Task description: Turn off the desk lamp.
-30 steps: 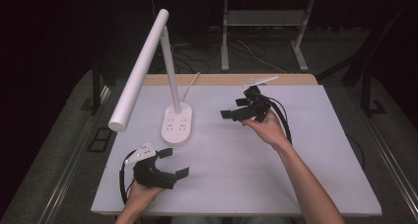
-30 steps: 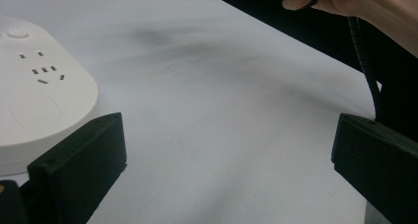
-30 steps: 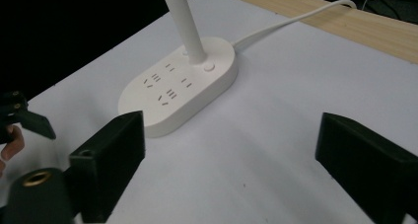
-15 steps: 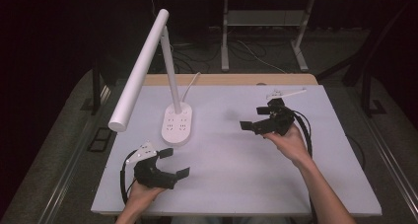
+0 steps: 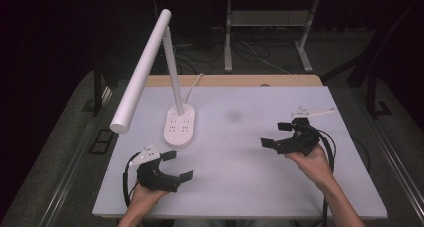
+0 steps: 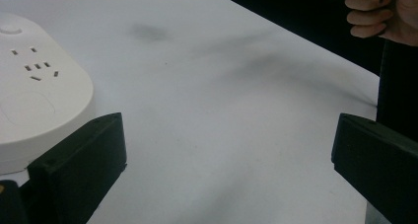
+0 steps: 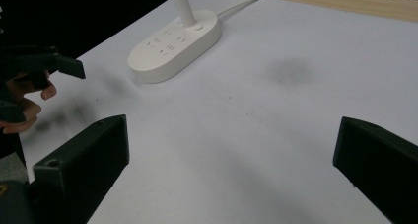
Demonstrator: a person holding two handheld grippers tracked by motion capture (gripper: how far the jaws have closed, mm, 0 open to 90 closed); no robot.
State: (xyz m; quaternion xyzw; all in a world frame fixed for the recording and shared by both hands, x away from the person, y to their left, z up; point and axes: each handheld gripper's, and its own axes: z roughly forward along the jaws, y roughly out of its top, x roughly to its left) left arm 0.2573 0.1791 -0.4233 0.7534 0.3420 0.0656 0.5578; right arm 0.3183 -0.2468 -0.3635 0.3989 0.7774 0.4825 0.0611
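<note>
— Where's the lamp?

— The white plastic desk lamp [image 5: 172,94], with its oval base full of sockets, stands toward the far left of the white desk [image 5: 240,187]. Its thin post rises from the far end of the base, and the long round head slants out over the desk's left edge. A white cord [image 5: 192,84] runs from the base to the far wooden strip.

— And the grippers?

— The left gripper [image 5: 181,166] sits at the near left, just this side of the lamp's base, not touching it. Its fingers [image 6: 81,167] are spread wide with nothing between them. The right gripper [image 5: 276,134] is well off to the right, near the desk's right edge, pointing left toward the lamp. Its fingers [image 7: 84,165] have just finished parting and stand wide, only bare desk between them.

— Anything else on the desk?

— A faint grey smudge [image 5: 232,116] near the middle, right of the base.
</note>
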